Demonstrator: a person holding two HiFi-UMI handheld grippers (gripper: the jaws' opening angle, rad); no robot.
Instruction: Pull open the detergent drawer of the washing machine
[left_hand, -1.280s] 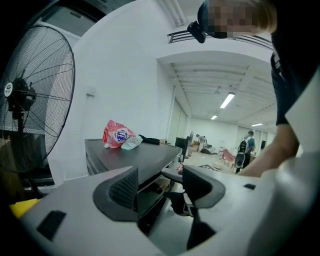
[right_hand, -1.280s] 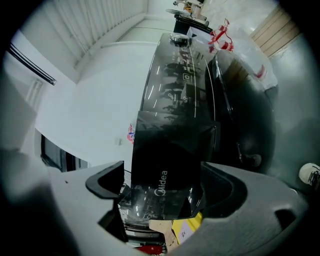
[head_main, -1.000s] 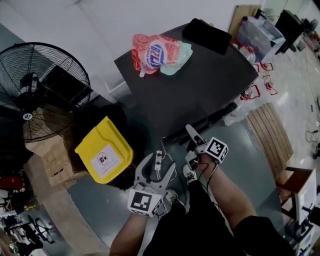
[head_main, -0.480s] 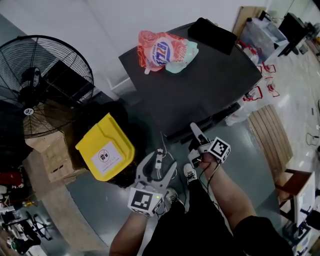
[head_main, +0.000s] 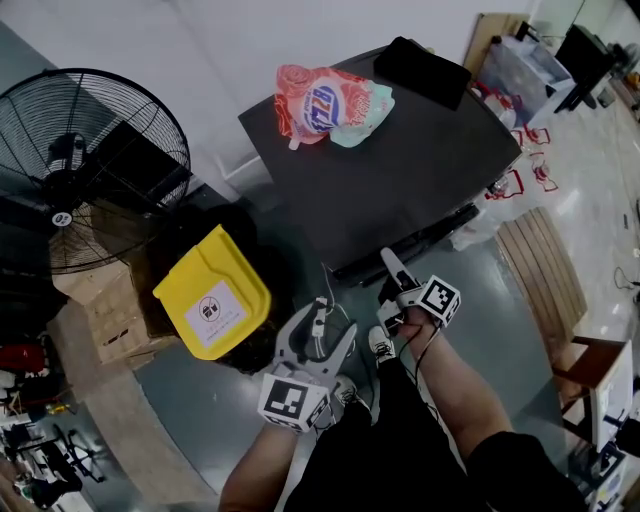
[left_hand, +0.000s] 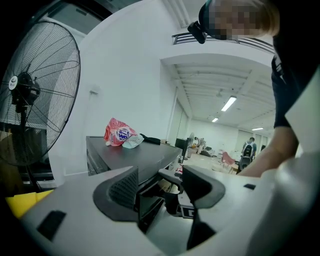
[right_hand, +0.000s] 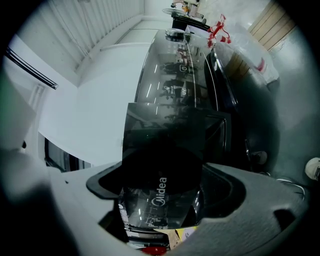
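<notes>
The dark washing machine (head_main: 400, 160) stands ahead of me, its front edge facing me. My right gripper (head_main: 390, 272) is at that front edge. In the right gripper view its jaws sit on either side of the glossy black detergent drawer (right_hand: 165, 150), which carries a "Midea" mark and stands out a little from the panel. That gripper (right_hand: 167, 187) is shut on the drawer front. My left gripper (head_main: 318, 335) hangs lower and to the left, away from the machine, and is open with nothing in it (left_hand: 160, 187).
A red-and-white detergent bag (head_main: 325, 100) and a black bundle (head_main: 430, 70) lie on the machine's top. A large floor fan (head_main: 90, 165) and a yellow bin lid (head_main: 212, 295) stand to the left. A slatted wooden piece (head_main: 545, 270) lies on the floor to the right.
The head view has shifted slightly. Both grippers keep nearly the same places against the machine, and the right one stays at the drawer.
</notes>
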